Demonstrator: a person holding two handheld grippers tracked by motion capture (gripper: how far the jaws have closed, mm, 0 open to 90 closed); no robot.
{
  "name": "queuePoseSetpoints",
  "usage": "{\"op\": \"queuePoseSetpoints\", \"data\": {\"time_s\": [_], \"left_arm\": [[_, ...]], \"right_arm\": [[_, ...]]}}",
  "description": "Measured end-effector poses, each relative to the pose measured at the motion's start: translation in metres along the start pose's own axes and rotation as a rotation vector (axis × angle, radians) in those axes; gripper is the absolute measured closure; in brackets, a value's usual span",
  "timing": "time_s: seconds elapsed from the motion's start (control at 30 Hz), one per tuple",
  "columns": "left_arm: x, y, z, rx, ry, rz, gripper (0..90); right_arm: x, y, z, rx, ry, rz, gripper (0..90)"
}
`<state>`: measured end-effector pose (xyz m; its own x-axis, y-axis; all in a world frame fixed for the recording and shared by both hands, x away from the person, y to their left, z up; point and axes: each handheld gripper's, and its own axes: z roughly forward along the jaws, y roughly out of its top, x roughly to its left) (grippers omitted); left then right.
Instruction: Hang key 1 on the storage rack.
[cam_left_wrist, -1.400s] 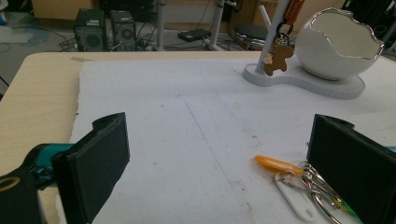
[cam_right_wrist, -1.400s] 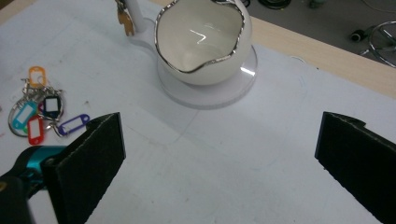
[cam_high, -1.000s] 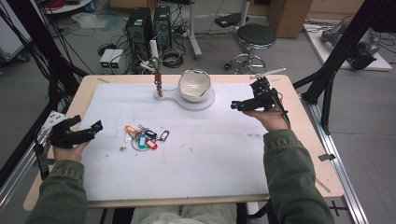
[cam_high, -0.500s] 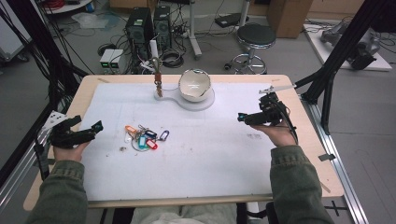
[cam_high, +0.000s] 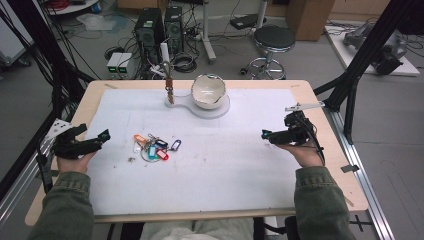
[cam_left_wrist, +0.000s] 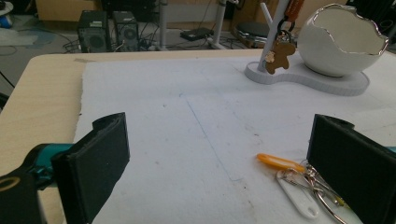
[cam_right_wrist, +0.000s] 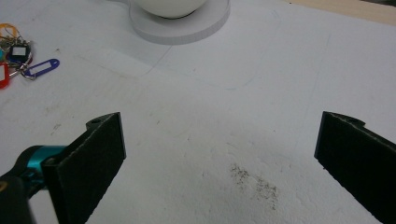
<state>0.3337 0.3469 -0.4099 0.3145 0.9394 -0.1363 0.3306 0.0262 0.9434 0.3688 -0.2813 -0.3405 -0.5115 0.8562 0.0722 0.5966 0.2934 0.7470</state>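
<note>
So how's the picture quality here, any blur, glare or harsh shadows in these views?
High view: even, soft lighting, only faint shadows under the key tags, slightly soft overall. Left gripper view: bowl rim catches a bright glint; the near black jaws are a little blurred. Right gripper view: white mat is bright but not blown out, with a soft shadow between the jaws.

At the upper centre of the high view we see a white eggshell-shaped bowl (cam_high: 208, 90) on a flat white base (cam_high: 220, 109), with a small peg stand (cam_high: 169, 82) rising from the base's left end and a brown bear charm (cam_left_wrist: 274, 58) hanging on it. We find the white mat (cam_high: 225, 165) covering the wooden table (cam_high: 340, 165). Beyond, at the top, we see computer towers (cam_high: 162, 22) and a round stool (cam_high: 274, 37) on the floor.
</note>
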Motion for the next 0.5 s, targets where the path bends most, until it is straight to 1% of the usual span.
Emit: {"op": "queuePoseSetpoints", "data": {"time_s": [0.1, 0.17, 0.2, 0.3, 0.37, 0.4, 0.47, 0.5], "left_arm": [[0.000, 0.000, 0.000, 0.000, 0.002, 0.001, 6.2], [0.000, 0.000, 0.000, 0.000, 0.002, 0.001, 6.3], [0.000, 0.000, 0.000, -0.001, 0.001, -0.001, 6.3], [0.000, 0.000, 0.001, -0.001, 0.000, -0.004, 6.3], [0.000, 0.000, 0.001, 0.000, -0.001, -0.005, 6.3], [0.000, 0.000, 0.001, -0.001, -0.001, -0.004, 6.3], [0.000, 0.000, 0.000, -0.001, -0.002, -0.002, 6.2], [0.000, 0.000, 0.000, -0.002, -0.001, -0.004, 6.3]], "right_arm": [[-0.003, -0.008, 0.000, -0.011, 0.002, 0.012, 1.0], [-0.004, -0.010, 0.000, -0.013, 0.004, 0.011, 1.0], [-0.004, -0.012, 0.000, -0.006, 0.002, 0.016, 1.0], [-0.004, -0.018, -0.001, -0.010, 0.000, 0.013, 1.0], [-0.006, -0.024, -0.001, -0.013, -0.004, 0.014, 1.0], [-0.006, -0.024, -0.001, -0.013, -0.004, 0.014, 1.0], [-0.007, -0.030, -0.001, -0.007, -0.005, 0.022, 1.0], [-0.008, -0.036, -0.001, -0.008, -0.012, 0.026, 1.0]]}}
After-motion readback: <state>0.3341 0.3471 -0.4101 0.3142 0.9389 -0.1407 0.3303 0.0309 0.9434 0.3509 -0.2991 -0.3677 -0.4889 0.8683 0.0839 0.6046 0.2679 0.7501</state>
